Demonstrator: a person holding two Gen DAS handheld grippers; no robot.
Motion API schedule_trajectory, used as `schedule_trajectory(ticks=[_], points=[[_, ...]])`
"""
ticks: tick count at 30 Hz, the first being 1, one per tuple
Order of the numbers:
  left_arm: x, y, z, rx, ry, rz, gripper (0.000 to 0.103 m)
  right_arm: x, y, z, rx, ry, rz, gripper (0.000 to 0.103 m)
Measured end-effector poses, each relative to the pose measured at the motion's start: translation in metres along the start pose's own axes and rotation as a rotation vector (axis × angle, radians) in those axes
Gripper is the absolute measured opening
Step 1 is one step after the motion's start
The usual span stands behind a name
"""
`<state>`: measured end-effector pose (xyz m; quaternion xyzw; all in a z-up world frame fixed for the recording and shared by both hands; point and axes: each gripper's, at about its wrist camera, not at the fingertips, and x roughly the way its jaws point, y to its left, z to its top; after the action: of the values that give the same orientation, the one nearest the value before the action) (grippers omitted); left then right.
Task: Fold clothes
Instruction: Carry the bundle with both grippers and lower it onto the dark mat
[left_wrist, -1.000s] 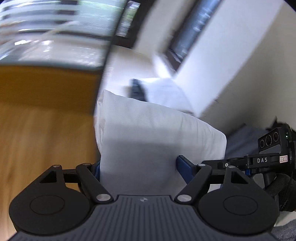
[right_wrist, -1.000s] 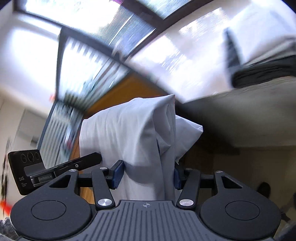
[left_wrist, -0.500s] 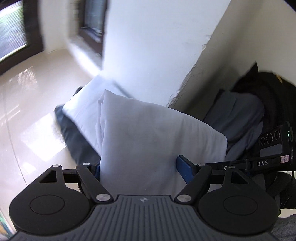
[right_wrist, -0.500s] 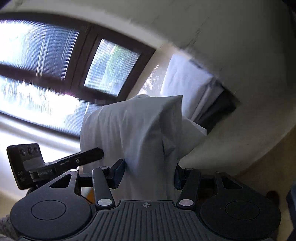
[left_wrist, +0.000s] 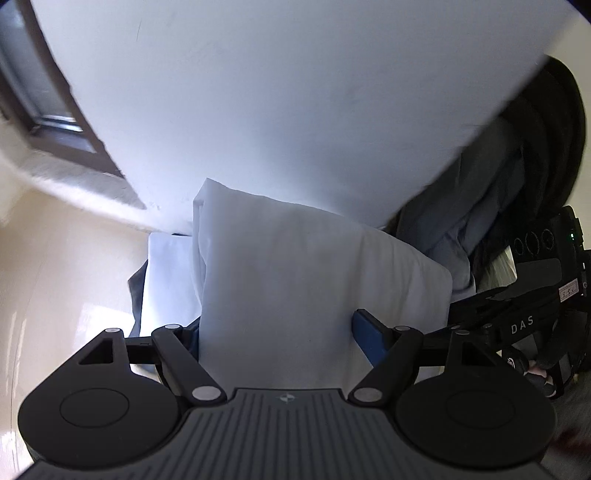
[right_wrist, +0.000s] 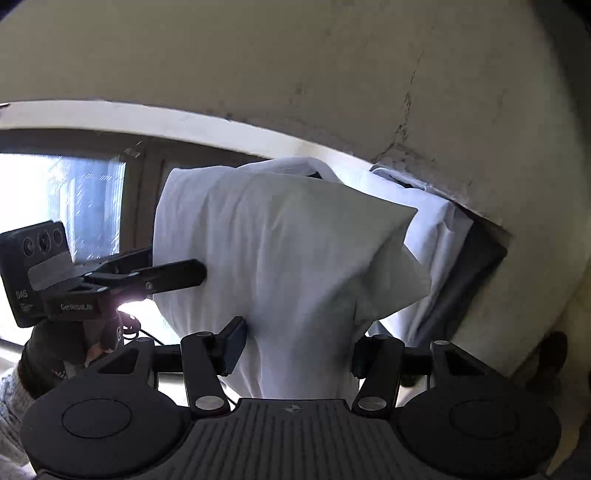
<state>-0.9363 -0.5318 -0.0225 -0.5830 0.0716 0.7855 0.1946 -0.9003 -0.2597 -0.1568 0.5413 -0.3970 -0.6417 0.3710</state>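
We've got both tongs, left and right, clamped on the folded white garment, right's jaws just easing wider, above the folded clothes stack.

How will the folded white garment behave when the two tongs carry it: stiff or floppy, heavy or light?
Probably floppy: the folded white garment droops over the right tongs and its free corner hangs down. It seems light, since the thin cloth keeps its shape between the left tongs without stretching. It may slide apart, as the layers at its edge look loose.
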Motion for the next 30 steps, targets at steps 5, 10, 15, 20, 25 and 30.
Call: schedule_trajectory(ticks=[5,10,15,20,25,30], points=[[0.040,0.066,0.005,-0.020,0.039,-0.106,0.082,0.043,0.008,0.000,0.052,-0.030,-0.096,0.059],[0.086,0.111,0.007,-0.073,0.042,-0.192,0.082,0.073,0.004,0.005,0.089,-0.081,-0.190,0.058],[0.129,0.132,0.014,-0.076,0.059,-0.189,0.083,0.094,-0.010,0.008,0.181,-0.140,-0.253,0.058],[0.158,0.156,0.017,-0.119,0.052,-0.201,0.088,0.110,-0.017,0.008,0.171,-0.178,-0.315,0.057],[0.171,0.168,0.017,-0.107,0.057,-0.232,0.091,0.110,-0.024,0.005,0.166,-0.178,-0.371,0.058],[0.170,0.186,0.022,-0.113,0.080,-0.242,0.099,0.097,-0.005,0.005,0.104,-0.157,-0.390,0.058]])
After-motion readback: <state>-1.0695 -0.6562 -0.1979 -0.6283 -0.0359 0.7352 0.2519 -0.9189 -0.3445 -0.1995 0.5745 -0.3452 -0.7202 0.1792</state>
